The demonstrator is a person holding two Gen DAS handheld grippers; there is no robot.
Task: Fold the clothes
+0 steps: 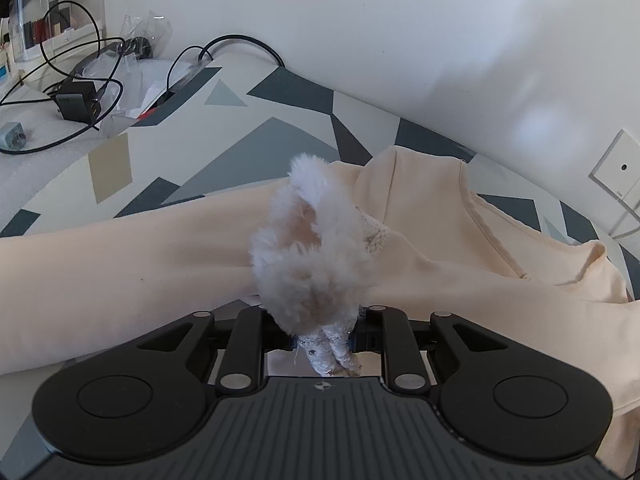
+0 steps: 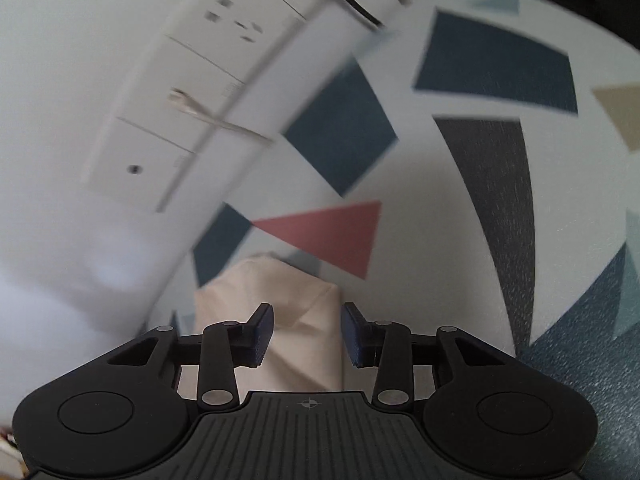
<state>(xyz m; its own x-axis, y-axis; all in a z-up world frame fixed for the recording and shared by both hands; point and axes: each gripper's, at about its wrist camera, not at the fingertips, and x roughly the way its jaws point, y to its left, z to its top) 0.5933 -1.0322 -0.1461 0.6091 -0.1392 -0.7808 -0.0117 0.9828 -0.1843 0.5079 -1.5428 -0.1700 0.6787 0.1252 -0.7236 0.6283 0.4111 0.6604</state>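
Down at the bottom of the left wrist view, the left gripper [image 1: 324, 342] is clenched on the sparkly white cuff [image 1: 334, 354] of a garment, and the fluffy white fur trim [image 1: 312, 248] of that cuff billows up just ahead of the jaws. Beyond it the peach garment [image 1: 120, 276] lies spread over the patterned cloth [image 1: 256, 136], a white cover printed with dark blue, grey and tan triangles. One long band of peach fabric runs off to the left edge, and a seamed, folded part [image 1: 492, 224] bunches up toward the right. Farther left, a white table [image 1: 24, 168] carries a black power adapter [image 1: 76, 104], looping black cables [image 1: 80, 40], a crumpled clear plastic bag [image 1: 148, 28] and a clear storage box [image 1: 48, 12]. A white wall plate [image 1: 618, 170] shows at the right edge.

Over in the right wrist view, which is blurred, the right gripper [image 2: 308, 334] stands released, its two dark blue pads parted with nothing pressed between them. A folded corner of the peach garment [image 2: 292, 304] lies on the cloth beneath and just beyond the gap. A pink triangle [image 2: 332, 232] of the pattern sits just past that corner. White wall sockets [image 2: 188, 92] fill the upper left, with a pale plug [image 2: 182, 100] in one of them
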